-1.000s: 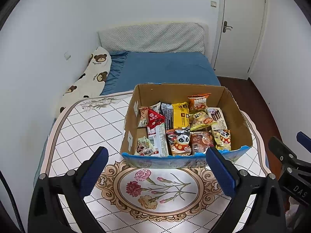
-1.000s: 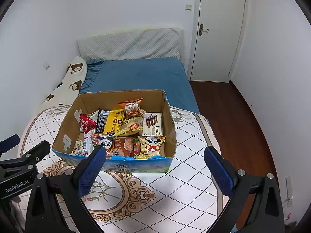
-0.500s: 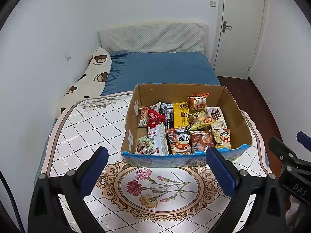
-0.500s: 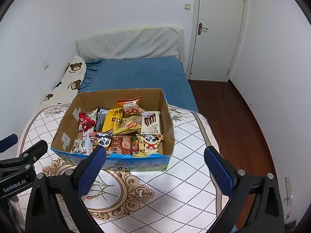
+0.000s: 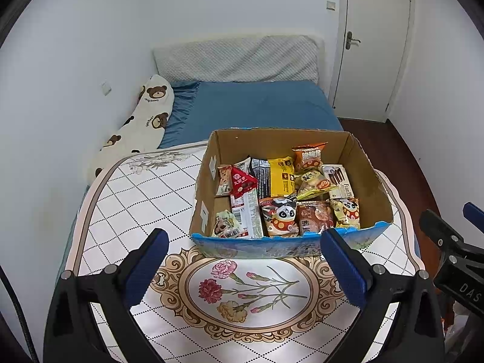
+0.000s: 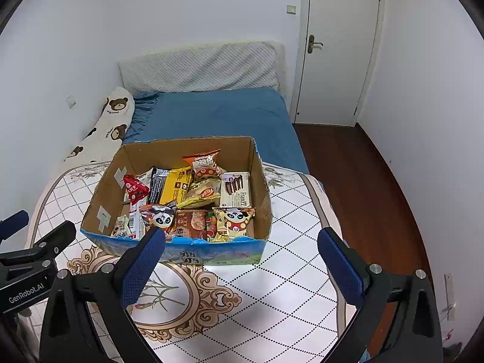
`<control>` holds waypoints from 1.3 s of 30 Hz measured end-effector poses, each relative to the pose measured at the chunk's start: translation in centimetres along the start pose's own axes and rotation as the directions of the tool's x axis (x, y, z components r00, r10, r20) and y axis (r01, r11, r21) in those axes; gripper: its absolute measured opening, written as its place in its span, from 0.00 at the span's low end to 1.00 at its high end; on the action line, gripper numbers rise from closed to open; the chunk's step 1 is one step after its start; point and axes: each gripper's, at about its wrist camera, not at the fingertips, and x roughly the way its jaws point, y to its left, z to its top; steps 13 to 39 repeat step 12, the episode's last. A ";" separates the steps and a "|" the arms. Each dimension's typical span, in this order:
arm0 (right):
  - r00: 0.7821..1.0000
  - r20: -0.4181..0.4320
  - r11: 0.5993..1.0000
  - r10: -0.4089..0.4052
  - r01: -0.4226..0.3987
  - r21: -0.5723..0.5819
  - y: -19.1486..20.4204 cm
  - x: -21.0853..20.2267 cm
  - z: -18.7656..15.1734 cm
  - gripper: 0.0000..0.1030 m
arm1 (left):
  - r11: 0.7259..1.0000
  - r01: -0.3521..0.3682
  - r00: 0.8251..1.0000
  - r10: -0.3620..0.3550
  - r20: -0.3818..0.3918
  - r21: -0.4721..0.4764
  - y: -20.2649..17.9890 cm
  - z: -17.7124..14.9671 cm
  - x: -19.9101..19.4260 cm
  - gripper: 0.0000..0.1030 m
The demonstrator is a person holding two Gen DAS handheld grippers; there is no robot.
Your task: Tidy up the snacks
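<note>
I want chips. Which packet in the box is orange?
The orange packet standing against the cardboard box's far wall, behind the yellow packet; no other packet is orange.

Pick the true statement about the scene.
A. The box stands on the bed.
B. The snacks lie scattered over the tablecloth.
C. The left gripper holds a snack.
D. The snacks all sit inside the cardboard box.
D: the snacks fill the box, which stands on the tablecloth; left gripper and right gripper are open and empty.
</note>
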 end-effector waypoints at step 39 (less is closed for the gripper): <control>1.000 0.001 1.000 0.000 0.000 0.004 0.0 -0.1 0.0 0.99 | 1.000 -0.005 1.000 0.005 0.012 -0.003 0.1 -0.1 -0.4 1.00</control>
